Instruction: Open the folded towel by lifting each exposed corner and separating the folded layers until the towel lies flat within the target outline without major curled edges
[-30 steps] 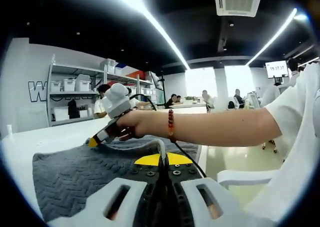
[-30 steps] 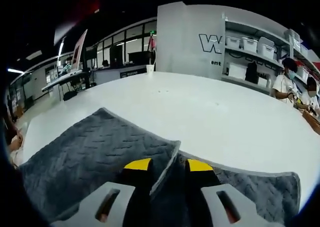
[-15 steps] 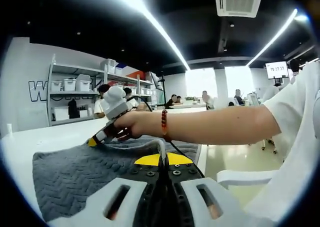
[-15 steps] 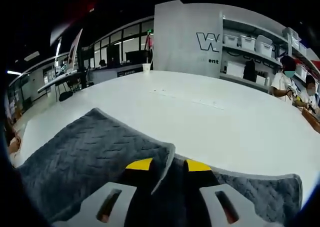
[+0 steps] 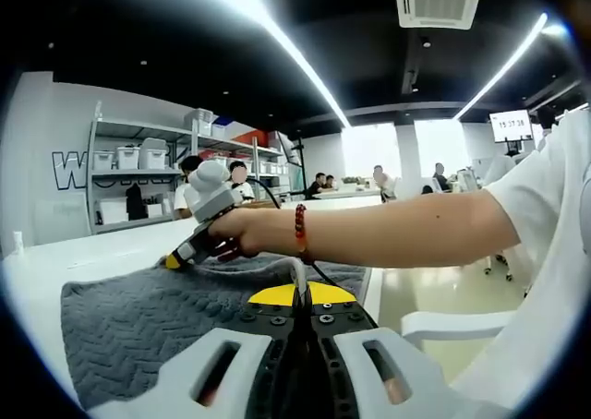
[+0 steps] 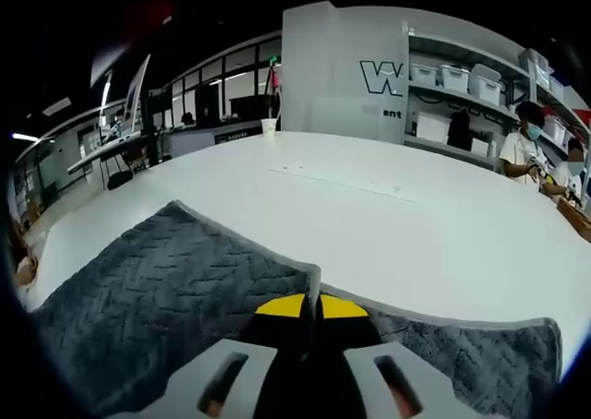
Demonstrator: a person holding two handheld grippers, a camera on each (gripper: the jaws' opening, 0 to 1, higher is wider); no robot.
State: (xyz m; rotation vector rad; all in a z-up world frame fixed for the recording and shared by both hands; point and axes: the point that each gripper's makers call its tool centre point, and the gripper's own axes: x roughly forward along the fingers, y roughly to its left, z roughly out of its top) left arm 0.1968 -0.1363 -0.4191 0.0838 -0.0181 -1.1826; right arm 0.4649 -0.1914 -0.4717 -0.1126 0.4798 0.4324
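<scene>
A grey quilted towel [image 5: 138, 322] lies on the white table [image 5: 83, 253]. In the left gripper view my left gripper [image 5: 297, 295] is shut, its yellow tips pinching a raised towel edge [image 5: 297, 269]. Beyond it a person's hand [image 5: 245, 230] holds my right gripper [image 5: 175, 260] down at the towel's far side. In the right gripper view the towel [image 6: 166, 290] shows a folded upper layer over a lower layer [image 6: 480, 354]. My right gripper [image 6: 310, 306] is shut on the fold's corner edge, its yellow tips nearly touching.
The table [image 6: 388, 225] stretches broad and bare beyond the towel, with a paper cup [image 6: 269, 125] at its far edge. Shelves with white bins [image 6: 462, 77] and seated people stand behind. A white chair [image 5: 443, 327] sits by the table's right edge.
My right gripper's jaws stood apart around the fold's corner and have now shut on it. The left gripper stays shut on the towel edge.
</scene>
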